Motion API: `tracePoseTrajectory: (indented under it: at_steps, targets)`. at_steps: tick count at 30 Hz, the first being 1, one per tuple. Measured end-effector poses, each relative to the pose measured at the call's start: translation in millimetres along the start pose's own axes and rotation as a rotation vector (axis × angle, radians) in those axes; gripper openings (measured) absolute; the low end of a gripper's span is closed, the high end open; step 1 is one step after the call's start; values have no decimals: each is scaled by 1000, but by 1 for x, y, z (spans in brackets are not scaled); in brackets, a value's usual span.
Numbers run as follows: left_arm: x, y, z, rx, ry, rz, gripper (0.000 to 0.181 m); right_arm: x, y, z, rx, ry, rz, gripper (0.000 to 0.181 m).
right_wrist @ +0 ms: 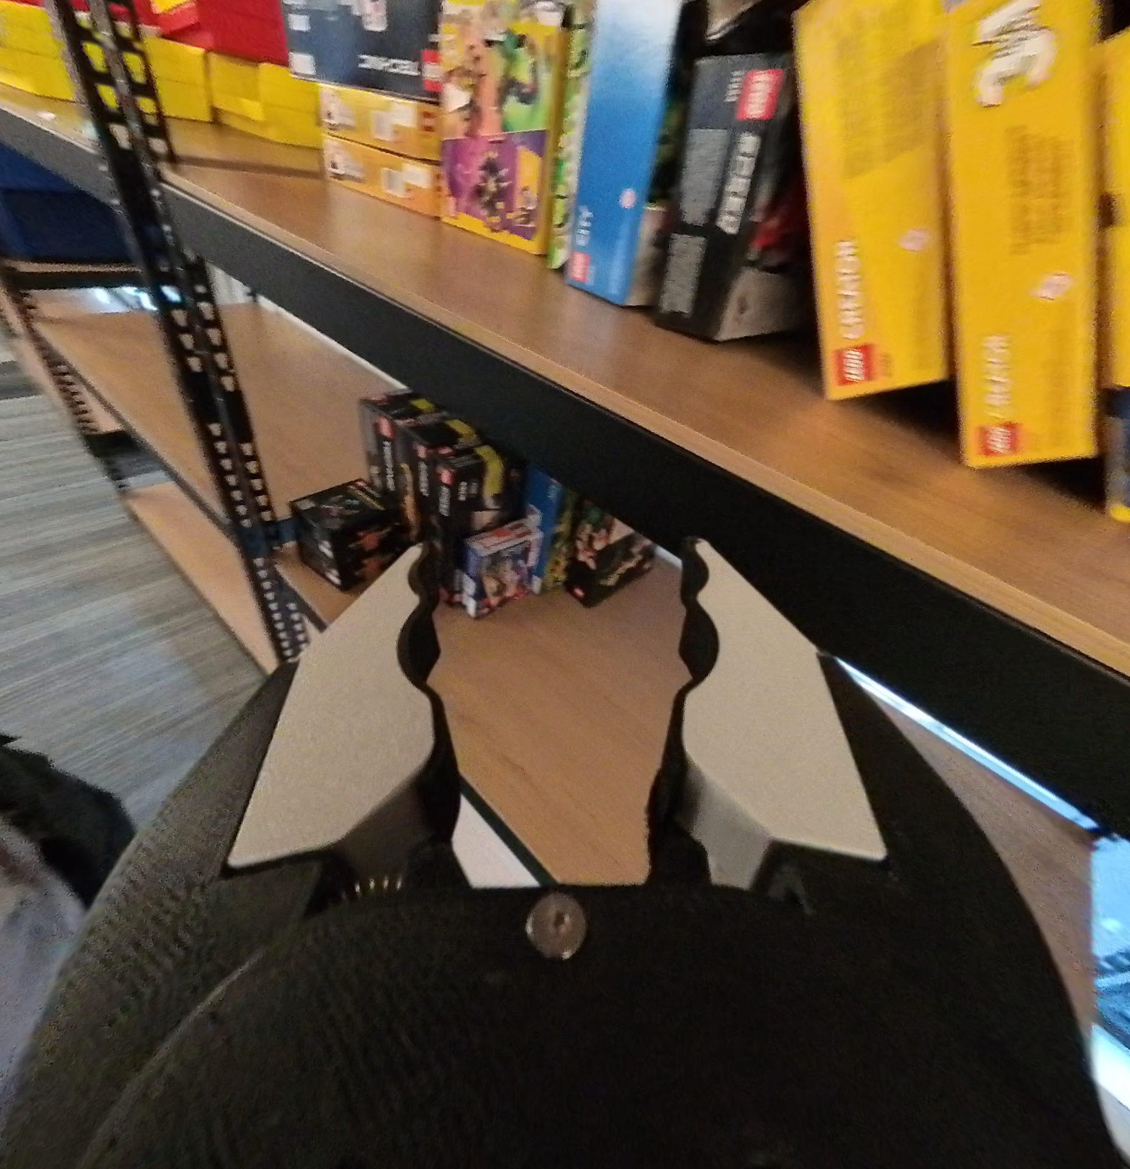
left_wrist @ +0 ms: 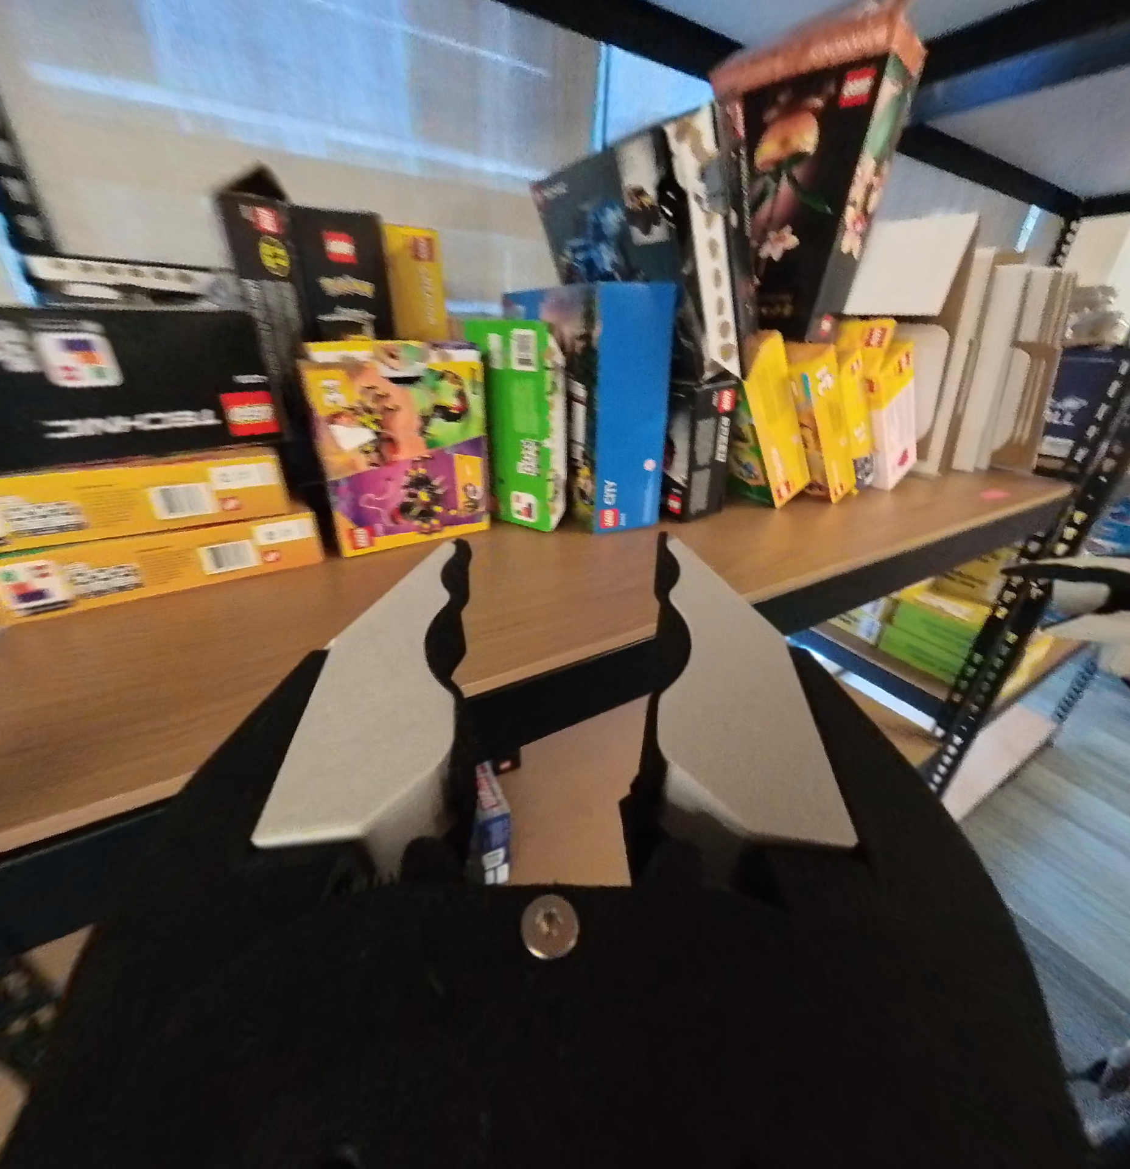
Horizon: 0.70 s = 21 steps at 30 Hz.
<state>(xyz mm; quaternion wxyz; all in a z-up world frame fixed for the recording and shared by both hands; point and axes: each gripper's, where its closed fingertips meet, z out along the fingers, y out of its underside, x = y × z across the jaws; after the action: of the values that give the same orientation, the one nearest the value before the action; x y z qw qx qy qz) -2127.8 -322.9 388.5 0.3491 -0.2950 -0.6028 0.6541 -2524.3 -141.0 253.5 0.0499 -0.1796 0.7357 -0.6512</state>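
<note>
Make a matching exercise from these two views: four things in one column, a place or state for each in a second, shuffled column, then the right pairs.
Things
1. left gripper
2. blue box
3. flower box
4. two orange boxes

Places or states
A. leaning, tallest in the row
B. stacked flat at the left of the shelf
C. open and empty, before the shelf edge
D. upright beside the green box

Pairs: 1-C, 2-D, 3-A, 4-B

Front of shelf bare, back crowded

The wooden shelf is bare along its front strip; boxes fill the back. The black front rail crosses above the lower shelf, where small boxes stand at the rear.
</note>
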Motion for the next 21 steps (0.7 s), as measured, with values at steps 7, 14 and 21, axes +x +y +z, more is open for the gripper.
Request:
tracePoseTrajectory:
  at_steps: [7, 14, 21]
  targets:
    - [-123, -35, -107, 77, -99, 48, 53, -89, -71, 122, 108, -209, 83, 67]
    - [-291, -55, -196, 8, -206, -15, 50, -190, -194, 271, 178, -471, 95, 63]
    - [-416, -81, -196, 122, -158, -192, 53, -188, -250, 377, 12, -379, -149, 76]
